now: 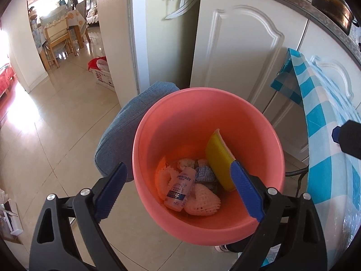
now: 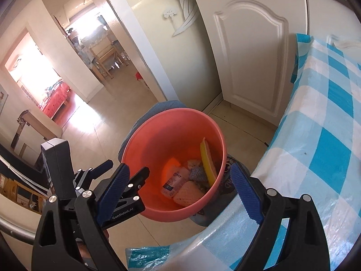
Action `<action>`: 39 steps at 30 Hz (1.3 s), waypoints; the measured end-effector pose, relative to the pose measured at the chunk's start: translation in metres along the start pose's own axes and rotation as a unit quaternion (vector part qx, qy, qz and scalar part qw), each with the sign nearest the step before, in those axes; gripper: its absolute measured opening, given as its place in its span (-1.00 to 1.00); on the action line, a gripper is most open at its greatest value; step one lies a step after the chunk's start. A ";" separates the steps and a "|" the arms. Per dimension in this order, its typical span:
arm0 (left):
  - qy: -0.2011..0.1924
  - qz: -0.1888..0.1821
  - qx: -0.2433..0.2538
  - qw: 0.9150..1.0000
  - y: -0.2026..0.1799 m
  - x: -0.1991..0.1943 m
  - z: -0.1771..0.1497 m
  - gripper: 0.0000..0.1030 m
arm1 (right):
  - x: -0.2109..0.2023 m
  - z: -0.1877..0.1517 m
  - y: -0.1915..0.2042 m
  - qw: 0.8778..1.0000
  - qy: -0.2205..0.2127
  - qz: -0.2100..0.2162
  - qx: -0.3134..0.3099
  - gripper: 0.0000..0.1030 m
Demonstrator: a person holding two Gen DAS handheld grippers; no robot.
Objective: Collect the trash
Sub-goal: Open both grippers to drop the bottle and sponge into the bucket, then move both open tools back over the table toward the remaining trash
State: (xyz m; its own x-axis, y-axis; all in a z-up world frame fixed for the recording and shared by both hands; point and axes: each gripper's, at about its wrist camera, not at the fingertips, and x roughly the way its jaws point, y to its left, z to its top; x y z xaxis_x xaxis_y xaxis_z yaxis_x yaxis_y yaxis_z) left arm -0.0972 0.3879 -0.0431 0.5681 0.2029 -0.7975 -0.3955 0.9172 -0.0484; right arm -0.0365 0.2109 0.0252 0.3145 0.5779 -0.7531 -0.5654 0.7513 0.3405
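Trash lies in the pink bucket on the floor: a yellow sponge leaning on its inner wall, a small bottle and foam nets at the bottom. I hold the left gripper over the rim, tilted down, fingers wide and empty. The right gripper also points down beside the checkered desk, fingers wide, holding nothing.

Pink bucket holds upright yellow sponge, plastic bottle, foam nets.
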 end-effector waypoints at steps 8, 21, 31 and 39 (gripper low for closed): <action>-0.014 0.016 0.017 1.000 -0.011 -0.019 0.001 0.83 | -0.022 -0.011 -0.013 1.000 -0.009 -0.006 0.017 0.74; -0.047 0.014 0.038 0.998 -0.035 -0.071 -0.004 0.84 | -0.092 -0.050 -0.050 0.997 -0.041 -0.042 0.050 0.75; -0.084 -0.002 0.066 0.994 -0.055 -0.117 -0.019 0.84 | -0.198 -0.085 -0.101 0.981 -0.123 -0.094 0.114 0.75; -0.084 -0.020 0.098 0.991 -0.078 -0.141 -0.037 0.84 | -0.266 -0.125 -0.141 0.956 -0.186 -0.119 0.193 0.76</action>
State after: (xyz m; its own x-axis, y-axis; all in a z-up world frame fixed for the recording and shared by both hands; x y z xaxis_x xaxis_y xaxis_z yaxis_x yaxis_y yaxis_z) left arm -0.1728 0.2750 0.0506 0.6992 0.2031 -0.6855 -0.2308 0.9716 0.0525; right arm -0.1360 -0.0888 0.1067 0.6900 0.3946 -0.6068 -0.1421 0.8959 0.4210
